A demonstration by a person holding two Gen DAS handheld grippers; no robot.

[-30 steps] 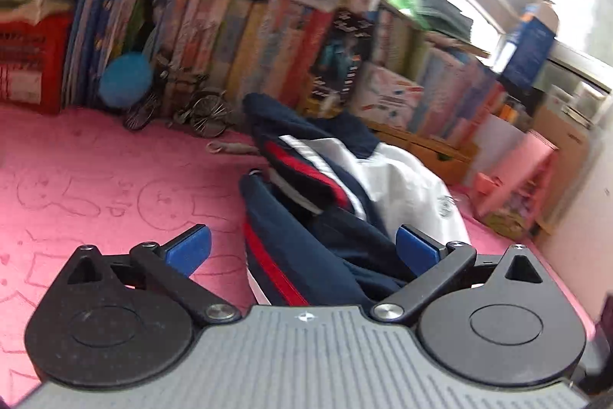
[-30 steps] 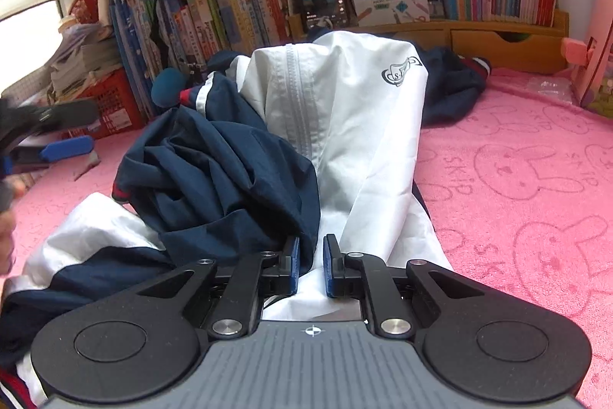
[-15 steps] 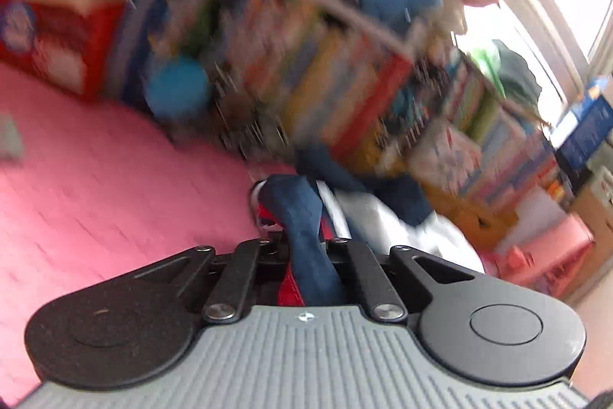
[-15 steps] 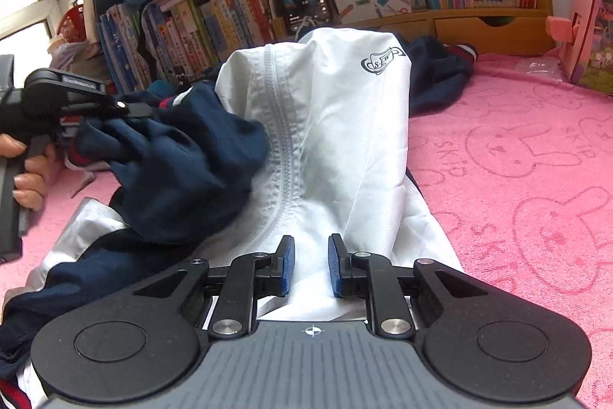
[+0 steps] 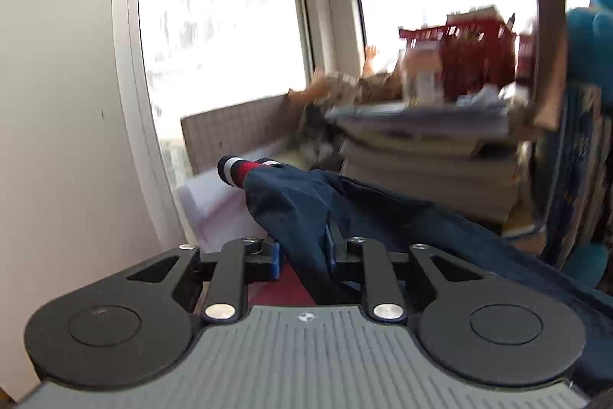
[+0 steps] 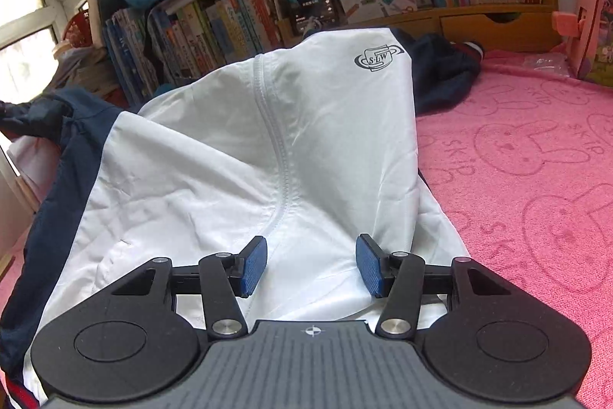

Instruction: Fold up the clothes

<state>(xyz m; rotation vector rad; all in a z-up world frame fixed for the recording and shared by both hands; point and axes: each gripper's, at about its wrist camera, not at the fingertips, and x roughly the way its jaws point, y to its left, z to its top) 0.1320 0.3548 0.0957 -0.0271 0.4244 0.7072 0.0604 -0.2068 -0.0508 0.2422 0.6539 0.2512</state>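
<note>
A white and navy jacket (image 6: 237,156) lies on the pink bunny-print blanket (image 6: 528,179), books (image 6: 230,22) along its far edge. The right gripper (image 6: 311,265) is opening, pads clear of the fabric; the left gripper (image 5: 302,252) is opening with the navy sleeve (image 5: 299,202) between its jaws, facing the window (image 5: 222,41).

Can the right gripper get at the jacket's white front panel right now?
Probably yes: the right gripper, jaws opening, has the white panel directly beneath and between its pads, nothing covering it.

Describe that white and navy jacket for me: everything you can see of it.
The jacket looks like thin, smooth, creased fabric: a white front with a closed zip seam, a small dark crest, navy side panels. It lies spread on the pink bunny-print blanket. The right gripper is opening, pads clear of the white hem. One navy sleeve, with a red, white and navy cuff, runs between the left gripper pads, which are opening.
</note>
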